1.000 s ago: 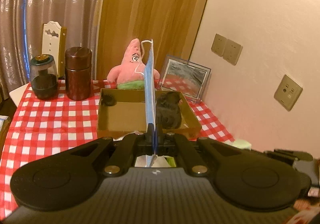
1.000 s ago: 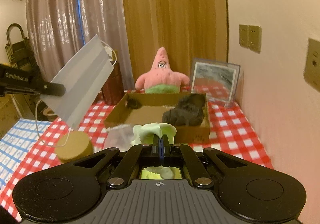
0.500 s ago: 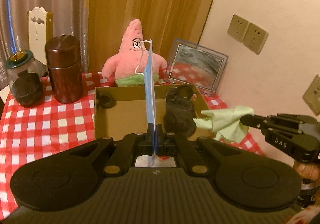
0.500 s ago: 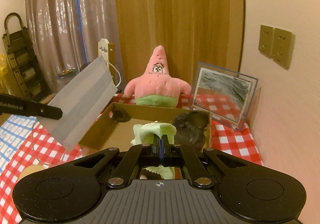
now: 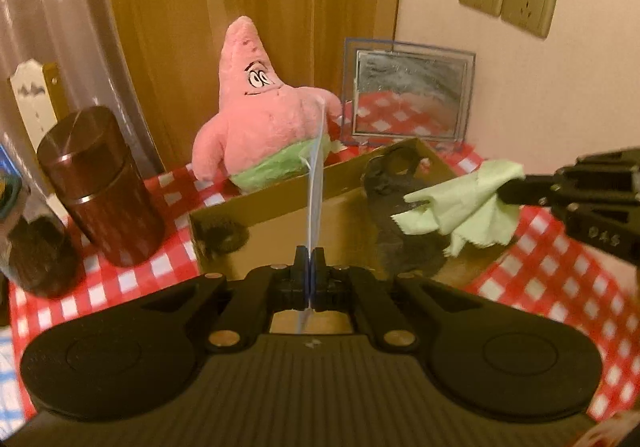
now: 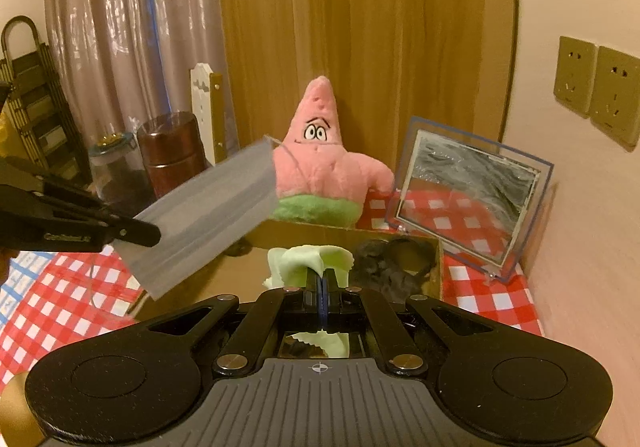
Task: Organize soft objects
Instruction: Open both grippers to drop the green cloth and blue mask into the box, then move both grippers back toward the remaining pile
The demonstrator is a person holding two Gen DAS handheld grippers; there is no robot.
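Observation:
My left gripper is shut on a blue face mask, seen edge-on here and flat in the right wrist view. It hangs over the left side of a shallow cardboard box. My right gripper is shut on a light green cloth, also seen in the left wrist view, above the box's right part. A dark crumpled fabric lies inside the box at the right, and a small dark item sits in its left corner.
A pink star plush sits behind the box. A framed mirror leans against the wall at the right. A brown canister and a glass jar stand at the left on the red checked tablecloth.
Both grippers have moved forward and down toward the box, carrying the mask and the green cloth. The box and plush now appear closer and larger.

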